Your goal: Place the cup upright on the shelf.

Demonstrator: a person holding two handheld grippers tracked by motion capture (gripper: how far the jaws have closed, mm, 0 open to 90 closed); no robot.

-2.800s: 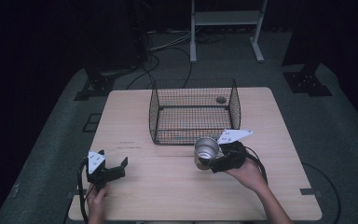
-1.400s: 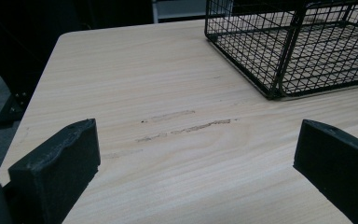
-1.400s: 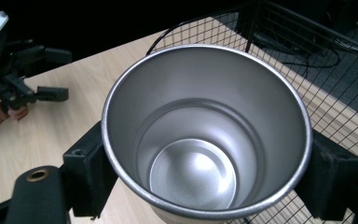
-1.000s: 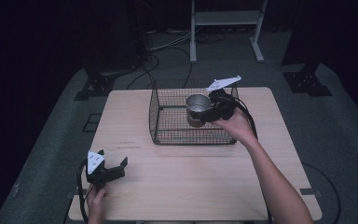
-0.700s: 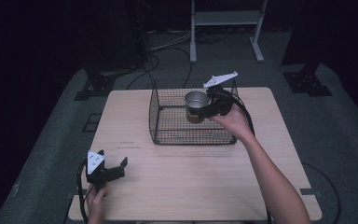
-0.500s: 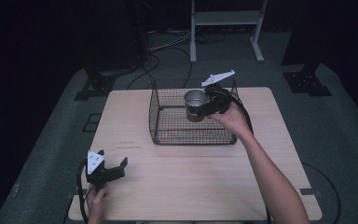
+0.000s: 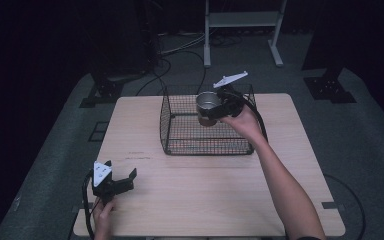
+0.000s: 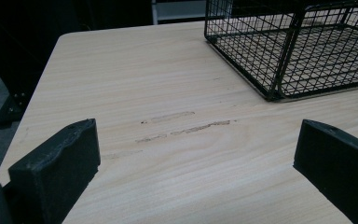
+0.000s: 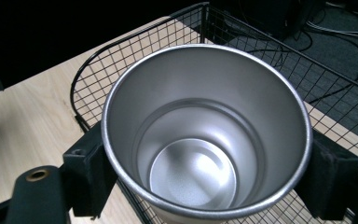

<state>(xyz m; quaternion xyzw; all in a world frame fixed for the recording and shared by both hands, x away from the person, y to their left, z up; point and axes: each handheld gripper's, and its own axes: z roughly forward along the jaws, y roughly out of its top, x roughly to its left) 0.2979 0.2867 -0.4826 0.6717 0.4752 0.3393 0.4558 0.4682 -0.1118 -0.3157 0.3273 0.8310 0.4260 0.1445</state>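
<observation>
Right hand-held gripper (image 7: 219, 107) clamped on a metal cup (image 7: 208, 102), black pads pressed against opposite sides of its wall just under the rim. Cup (image 9: 205, 135) round, brushed steel, matte and silvery inside, with a stepped ring partway down and a flat circular floor; rim thin and bright. Held upright and open end up, above the rear half of the wire basket (image 7: 180, 125), clear of its floor. Basket of black wire mesh in small squares, box-shaped with rounded corners, open on top, standing on the far middle of the bench (image 7: 145, 130). Bench top of pale wood-grain laminate, smooth, rectangular with rounded corners, marked by a few short dull scuffs (image 8: 186, 127) near the left side.

Left hand-held gripper (image 7: 111, 181) low at the near left corner of the bench, well apart from the basket, blocky black jaws spread wide with bare wood between them.
</observation>
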